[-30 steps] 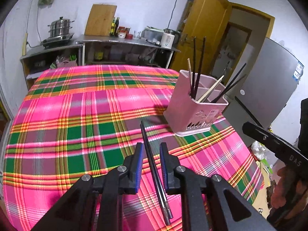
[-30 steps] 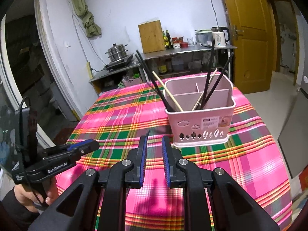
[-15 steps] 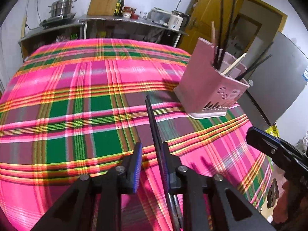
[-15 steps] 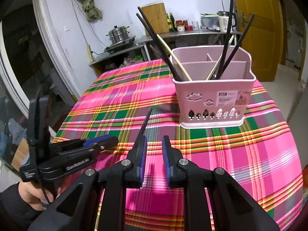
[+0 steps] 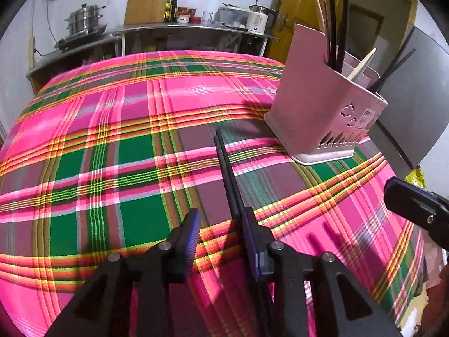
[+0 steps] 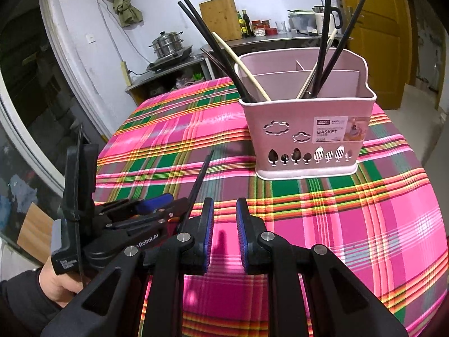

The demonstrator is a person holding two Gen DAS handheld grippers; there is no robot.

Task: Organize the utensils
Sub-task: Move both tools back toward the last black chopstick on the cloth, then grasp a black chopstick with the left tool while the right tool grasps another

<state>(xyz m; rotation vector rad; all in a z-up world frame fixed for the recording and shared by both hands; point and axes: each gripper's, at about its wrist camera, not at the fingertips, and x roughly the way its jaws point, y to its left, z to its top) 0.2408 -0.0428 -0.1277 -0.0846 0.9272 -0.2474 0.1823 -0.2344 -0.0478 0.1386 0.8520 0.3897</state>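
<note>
A pair of black chopsticks point(image 5: 227, 168) lies low over the plaid table point(image 5: 112, 140), tips pointing toward the pink utensil basket point(image 5: 317, 118). My left gripper point(image 5: 220, 216) straddles the chopsticks' near end. Its jaws are opening: the sticks lean against the right finger, and the left pad stands clear of them. In the right wrist view the same chopsticks point(image 6: 199, 179) stick out of the left gripper point(image 6: 157, 205), held by a hand at lower left. My right gripper point(image 6: 224, 210) hovers in front of the basket point(image 6: 306, 120), jaws slightly apart with nothing between. The basket holds several black and wooden chopsticks.
The right gripper's tip point(image 5: 415, 210) shows at the table's right edge. Behind the table stands a metal counter point(image 5: 182, 28) with a steamer pot point(image 5: 84, 21), cutting board, bottles and kettle. A yellow door point(image 6: 373, 28) and grey fridge point(image 5: 415, 90) lie to the right.
The left gripper sank toward the tablecloth with the black chopsticks, and its jaws widened off them. The right gripper also sank a little, and the basket looms larger.
</note>
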